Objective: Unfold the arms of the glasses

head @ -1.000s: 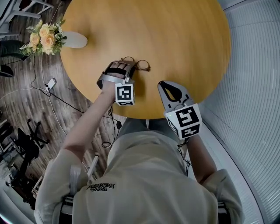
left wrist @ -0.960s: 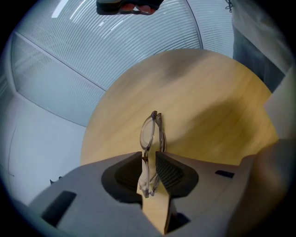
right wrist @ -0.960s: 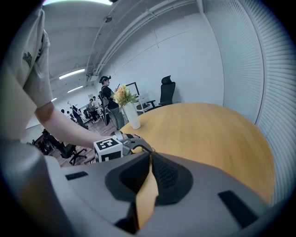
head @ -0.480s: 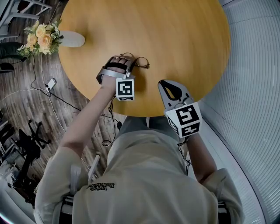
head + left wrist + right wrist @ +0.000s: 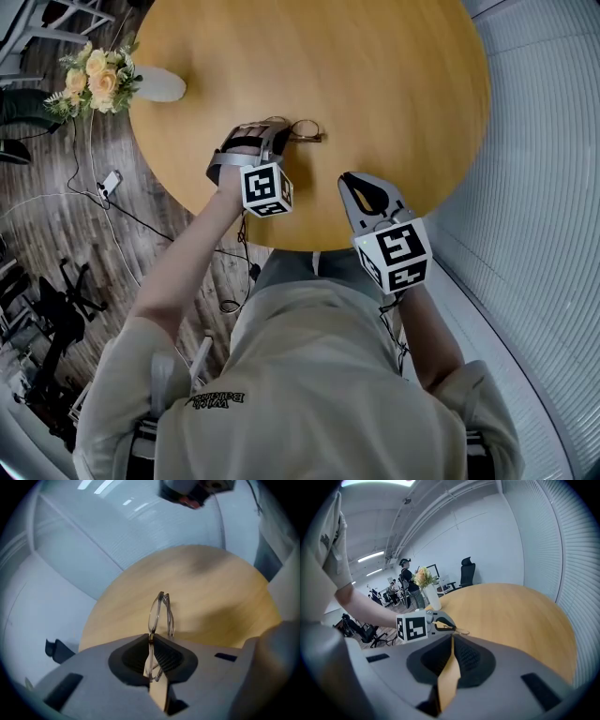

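The thin-framed glasses [image 5: 306, 132] lie folded near the left edge of the round wooden table [image 5: 375, 75]. My left gripper [image 5: 282, 132] is on them and its jaws are closing, with the near end of the glasses [image 5: 160, 613] caught between the pads. In the left gripper view [image 5: 151, 638] the frame stands on edge and runs straight out from the fingertips. My right gripper [image 5: 350, 180] rests at the table's near edge, to the right of the glasses and apart from them. Its jaws [image 5: 451, 638] meet at the tips and hold nothing.
A white vase of yellow flowers [image 5: 94, 82] stands at the table's far left rim. Beyond the left edge there are a wooden floor, cables and chairs [image 5: 56, 300]. A curved ribbed wall [image 5: 544, 187] runs close along the right. People stand in the background [image 5: 408, 581].
The left hand has rolled, turning its marker cube, and the left jaws have come together on the glasses. The right gripper has stayed where it was.
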The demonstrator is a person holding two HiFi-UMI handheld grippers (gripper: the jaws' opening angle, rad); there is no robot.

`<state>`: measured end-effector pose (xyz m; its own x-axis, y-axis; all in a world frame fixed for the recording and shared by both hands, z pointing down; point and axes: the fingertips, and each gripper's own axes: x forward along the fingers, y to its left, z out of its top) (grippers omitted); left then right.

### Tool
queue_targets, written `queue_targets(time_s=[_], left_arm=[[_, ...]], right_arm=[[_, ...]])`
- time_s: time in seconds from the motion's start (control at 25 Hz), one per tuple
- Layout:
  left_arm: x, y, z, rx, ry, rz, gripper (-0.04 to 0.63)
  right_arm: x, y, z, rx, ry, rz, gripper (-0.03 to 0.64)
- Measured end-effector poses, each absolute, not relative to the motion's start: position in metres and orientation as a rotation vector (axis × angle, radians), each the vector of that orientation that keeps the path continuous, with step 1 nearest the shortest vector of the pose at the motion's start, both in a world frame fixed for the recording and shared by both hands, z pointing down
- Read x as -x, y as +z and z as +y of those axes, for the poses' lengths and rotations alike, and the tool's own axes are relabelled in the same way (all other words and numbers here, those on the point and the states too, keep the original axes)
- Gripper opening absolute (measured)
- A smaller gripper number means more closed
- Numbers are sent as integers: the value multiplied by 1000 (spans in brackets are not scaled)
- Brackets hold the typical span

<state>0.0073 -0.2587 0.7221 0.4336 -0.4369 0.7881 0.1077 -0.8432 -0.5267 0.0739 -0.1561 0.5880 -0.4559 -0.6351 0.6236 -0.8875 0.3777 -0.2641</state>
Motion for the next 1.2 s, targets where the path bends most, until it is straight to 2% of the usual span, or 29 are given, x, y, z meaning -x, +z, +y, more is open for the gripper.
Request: queue_targets(time_s=[0.16, 0.32, 0.76, 1.2], left_arm=[[-1, 686, -267, 2410, -1319, 535, 43], [4, 660, -264, 2490, -1281, 623, 43], [3, 532, -260, 2762, -979, 903, 43], [19, 381, -247, 2701, -571, 1049, 43]], right_arm=[[-71, 571, -160, -1335, 903, -2289, 37], [-68, 554, -163, -1344, 848, -2316, 37], [-88, 468, -188, -1455, 578, -2418, 37], [-104, 346, -213, -1625, 200, -2507, 37]])
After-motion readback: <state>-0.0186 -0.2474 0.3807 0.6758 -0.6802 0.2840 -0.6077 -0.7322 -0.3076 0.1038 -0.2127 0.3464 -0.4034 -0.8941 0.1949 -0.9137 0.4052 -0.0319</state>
